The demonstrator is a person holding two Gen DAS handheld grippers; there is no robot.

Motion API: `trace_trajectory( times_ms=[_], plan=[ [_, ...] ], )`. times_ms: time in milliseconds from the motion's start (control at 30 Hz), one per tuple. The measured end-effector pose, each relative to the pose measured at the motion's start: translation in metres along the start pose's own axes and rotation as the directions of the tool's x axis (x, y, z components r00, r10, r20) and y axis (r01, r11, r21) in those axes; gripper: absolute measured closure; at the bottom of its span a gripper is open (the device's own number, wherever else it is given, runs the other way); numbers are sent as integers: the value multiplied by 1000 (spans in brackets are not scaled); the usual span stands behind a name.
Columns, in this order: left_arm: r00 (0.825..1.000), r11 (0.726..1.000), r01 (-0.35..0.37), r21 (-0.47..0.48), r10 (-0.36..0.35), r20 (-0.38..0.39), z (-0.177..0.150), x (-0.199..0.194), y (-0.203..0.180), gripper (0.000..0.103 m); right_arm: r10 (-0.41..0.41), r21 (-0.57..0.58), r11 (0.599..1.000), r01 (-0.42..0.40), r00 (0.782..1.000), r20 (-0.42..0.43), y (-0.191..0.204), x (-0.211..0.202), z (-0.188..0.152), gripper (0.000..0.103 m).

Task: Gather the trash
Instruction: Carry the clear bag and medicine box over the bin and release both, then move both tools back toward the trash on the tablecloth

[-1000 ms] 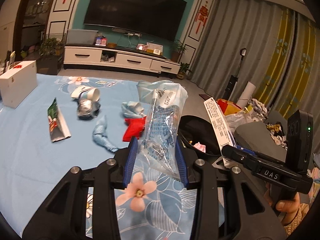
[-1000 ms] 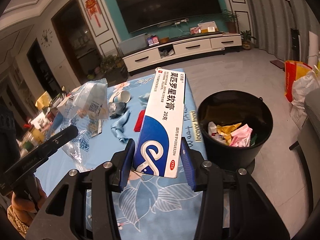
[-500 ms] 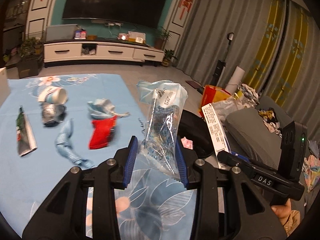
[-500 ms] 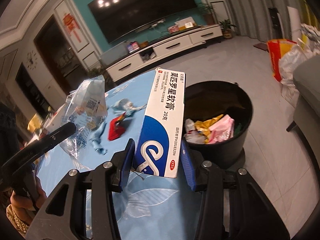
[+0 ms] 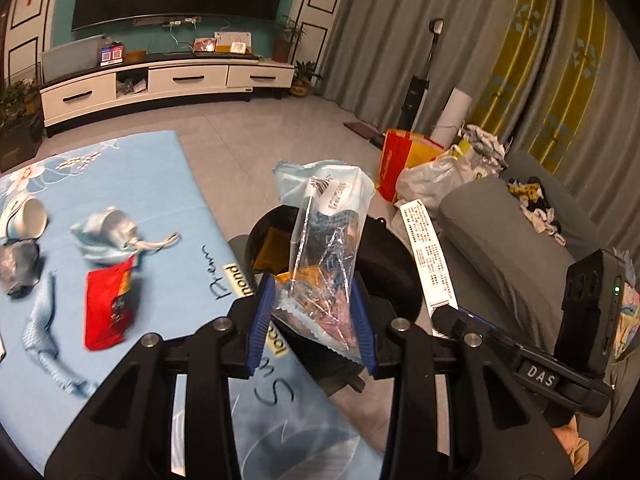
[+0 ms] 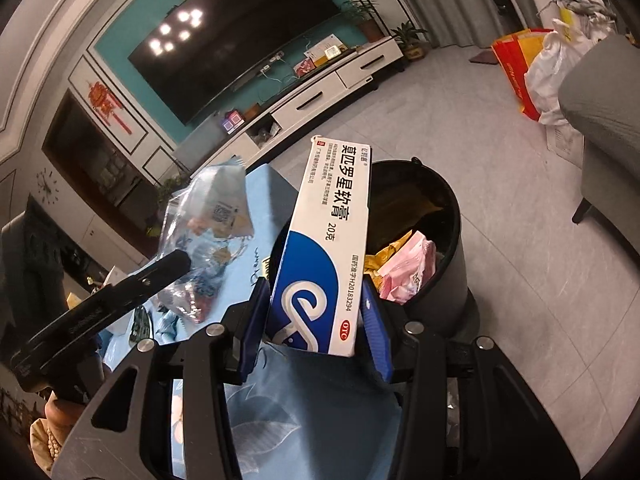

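Trash bin (image 6: 420,240) is lying just ahead of both tools: right tool (image 6: 316,328) is pinching an upright ointment box (image 6: 328,248), left tool (image 5: 312,316) a plastic wrapper (image 5: 324,248).

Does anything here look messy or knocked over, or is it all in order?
A white paper cup lies tipped on its side on the blue tablecloth, with crumpled wrappers and a red packet scattered beside it. That litter is what stands out. The black bin stands upright, already holding trash.
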State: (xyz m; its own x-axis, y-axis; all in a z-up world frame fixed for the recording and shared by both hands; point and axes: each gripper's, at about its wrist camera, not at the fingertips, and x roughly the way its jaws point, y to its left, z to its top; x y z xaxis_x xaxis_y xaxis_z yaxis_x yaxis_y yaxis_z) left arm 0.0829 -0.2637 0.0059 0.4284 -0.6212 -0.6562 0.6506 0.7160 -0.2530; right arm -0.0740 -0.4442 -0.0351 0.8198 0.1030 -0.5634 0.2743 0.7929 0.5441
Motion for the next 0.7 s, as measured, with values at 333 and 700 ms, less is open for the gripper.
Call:
trace_trajectory(
  times_ms=[333,700],
  plan=[
    [997,998,-56,36,58,-50,13,51,-6,46,-23,28,999,24,999,-22,-14,32,17,39],
    [995,997,-79,10,80,-64,-6,38,7,25,-56,66,996,58,998,-42,-23,23,8,29]
  ],
)
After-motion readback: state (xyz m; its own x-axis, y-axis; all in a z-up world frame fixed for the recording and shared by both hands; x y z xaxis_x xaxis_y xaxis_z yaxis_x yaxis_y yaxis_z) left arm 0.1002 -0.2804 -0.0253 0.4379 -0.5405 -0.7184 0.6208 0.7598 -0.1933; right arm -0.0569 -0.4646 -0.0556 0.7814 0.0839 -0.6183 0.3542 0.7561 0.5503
